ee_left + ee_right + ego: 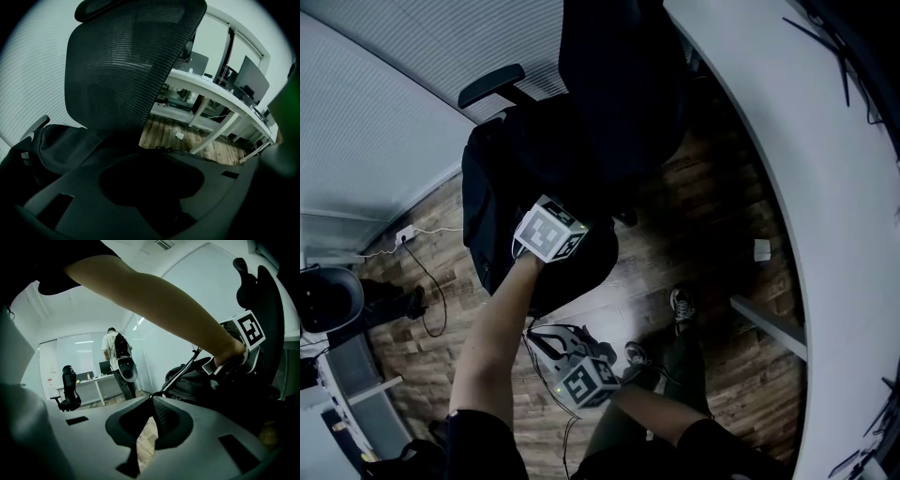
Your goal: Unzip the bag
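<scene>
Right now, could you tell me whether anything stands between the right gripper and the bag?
Nothing visible does: the right gripper is shut on a black cord that runs straight to the bag.

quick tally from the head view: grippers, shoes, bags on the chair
hand-held gripper: 2 (left, right)
sneaker: 2
black bag on the office chair: 1
total: 5

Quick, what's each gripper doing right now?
Left gripper: too dark to tell.
Right gripper: shut on a cord from the bag.
</scene>
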A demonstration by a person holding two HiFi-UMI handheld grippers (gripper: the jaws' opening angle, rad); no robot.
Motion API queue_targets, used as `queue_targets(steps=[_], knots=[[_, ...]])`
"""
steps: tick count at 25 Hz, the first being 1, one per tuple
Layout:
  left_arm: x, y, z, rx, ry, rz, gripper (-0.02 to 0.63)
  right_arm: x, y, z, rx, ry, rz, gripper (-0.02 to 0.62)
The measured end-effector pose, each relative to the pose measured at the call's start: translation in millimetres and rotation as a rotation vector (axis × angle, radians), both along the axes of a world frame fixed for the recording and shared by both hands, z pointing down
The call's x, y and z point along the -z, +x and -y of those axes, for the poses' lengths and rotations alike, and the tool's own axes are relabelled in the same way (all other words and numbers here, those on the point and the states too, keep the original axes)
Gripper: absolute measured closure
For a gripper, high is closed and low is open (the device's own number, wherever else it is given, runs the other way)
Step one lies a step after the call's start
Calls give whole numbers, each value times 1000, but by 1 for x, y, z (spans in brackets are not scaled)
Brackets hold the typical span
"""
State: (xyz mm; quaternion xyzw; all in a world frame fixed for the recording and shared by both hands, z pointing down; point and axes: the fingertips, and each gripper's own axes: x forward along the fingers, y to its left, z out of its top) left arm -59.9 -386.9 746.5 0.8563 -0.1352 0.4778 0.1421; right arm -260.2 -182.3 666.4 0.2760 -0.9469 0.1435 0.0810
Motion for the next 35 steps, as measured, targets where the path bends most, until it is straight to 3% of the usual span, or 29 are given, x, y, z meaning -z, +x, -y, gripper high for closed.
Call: queue_targets(steps=[11,16,26,35], knots=[[15,-15,-4,22,46,-9,443,15,1,-5,-19,0,36,543],[31,-34,-8,43,86,7,443,18,7,-7,-54,-47,24,541],[100,-49,-38,105,147,-96,431,59,35,-22,-81,-10,-35,540],[172,-84,-69,242,241,-228,433,105,62,-52,-135,-19,-19,540]])
